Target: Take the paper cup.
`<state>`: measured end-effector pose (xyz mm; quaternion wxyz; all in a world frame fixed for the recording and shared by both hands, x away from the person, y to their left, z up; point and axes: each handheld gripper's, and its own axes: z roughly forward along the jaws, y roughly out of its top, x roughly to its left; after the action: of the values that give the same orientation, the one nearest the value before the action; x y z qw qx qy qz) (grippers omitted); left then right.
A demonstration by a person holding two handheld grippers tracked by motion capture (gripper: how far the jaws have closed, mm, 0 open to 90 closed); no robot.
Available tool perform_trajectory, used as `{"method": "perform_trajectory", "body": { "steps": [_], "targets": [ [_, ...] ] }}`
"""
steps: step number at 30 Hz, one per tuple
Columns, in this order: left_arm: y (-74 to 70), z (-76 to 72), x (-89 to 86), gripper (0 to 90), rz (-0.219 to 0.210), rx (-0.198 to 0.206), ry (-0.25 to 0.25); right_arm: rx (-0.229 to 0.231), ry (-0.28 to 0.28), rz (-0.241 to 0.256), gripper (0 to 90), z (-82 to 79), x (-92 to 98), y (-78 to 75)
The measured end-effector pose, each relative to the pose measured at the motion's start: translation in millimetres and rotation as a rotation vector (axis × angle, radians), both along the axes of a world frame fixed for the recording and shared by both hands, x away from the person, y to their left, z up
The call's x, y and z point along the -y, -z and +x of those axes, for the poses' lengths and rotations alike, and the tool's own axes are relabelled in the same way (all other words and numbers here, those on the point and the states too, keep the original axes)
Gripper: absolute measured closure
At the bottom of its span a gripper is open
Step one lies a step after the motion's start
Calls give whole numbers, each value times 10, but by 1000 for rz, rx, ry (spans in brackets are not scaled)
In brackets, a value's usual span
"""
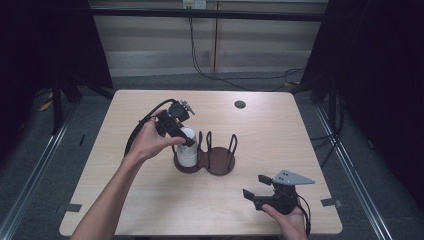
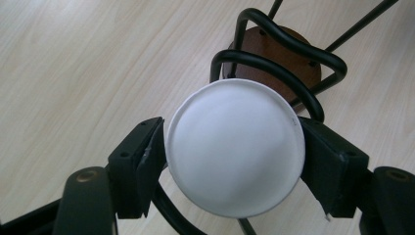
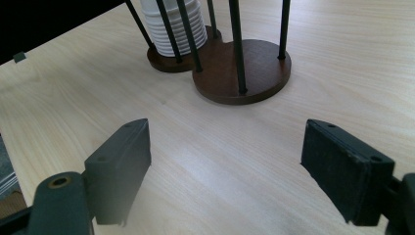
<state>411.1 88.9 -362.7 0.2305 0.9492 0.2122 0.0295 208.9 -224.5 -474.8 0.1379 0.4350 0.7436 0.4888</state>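
A light wooden rectangular table (image 1: 150, 200) carries a dark brown wooden double-disc holder (image 1: 220, 165) with black wire loops, standing near its middle.

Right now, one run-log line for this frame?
left gripper: shut on white cup stack | stack: in left bay of cup holder | right gripper: open, apart over table

Left gripper view: white cup stack (image 2: 235, 147) shows its flat end only, its sides hidden; holder's near wooden disc hidden under it. Right gripper view: cup stack and wire uprights (image 3: 237, 39) cut off at 12 o'clock. High view: left gripper (image 1: 182, 134) fingertips hidden by hand (image 1: 150, 140).
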Motion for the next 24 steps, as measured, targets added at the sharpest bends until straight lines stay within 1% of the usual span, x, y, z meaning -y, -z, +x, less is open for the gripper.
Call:
{"method": "perform_trajectory", "body": {
  "steps": [1,2,3,4,9,11,15,16,17,18,19,21,22,24],
  "targets": [
    [2,-2,6,296,2,-7,-4,4,-2,1,182,0,0,0],
    [12,6,14,296,14,-13,6,3,-2,-1,182,0,0,1],
    [12,6,14,302,14,-13,6,3,-2,-1,182,0,0,1],
    [21,-1,22,314,23,-19,-9,-2,-2,-1,182,0,0,1],
    [22,-2,25,329,27,-16,-11,-1,-12,-8,182,2,-17,5],
    [19,-10,29,332,21,-15,-17,-3,-12,-9,182,2,-19,5],
    [-13,2,16,338,18,-9,-2,-9,-8,-6,182,2,-14,5],
    [-26,-4,4,339,2,-5,-12,-5,-7,-6,183,4,-12,6],
    [-26,-4,4,340,2,-5,-12,-5,-7,-6,183,4,-12,6],
    [-38,-7,-4,340,0,-6,-1,-5,-6,-10,183,1,-12,5],
    [-38,-7,-4,341,0,-6,-1,-5,-6,-10,183,1,-12,5],
    [-53,-12,-10,342,1,-10,-2,-5,-10,-12,184,4,-15,6],
    [-57,-15,-15,342,-8,-10,-7,-7,-11,-12,184,5,-16,7],
    [-65,-16,-24,345,-11,-8,-12,-6,-10,-12,184,6,-19,7]
  ]
}}
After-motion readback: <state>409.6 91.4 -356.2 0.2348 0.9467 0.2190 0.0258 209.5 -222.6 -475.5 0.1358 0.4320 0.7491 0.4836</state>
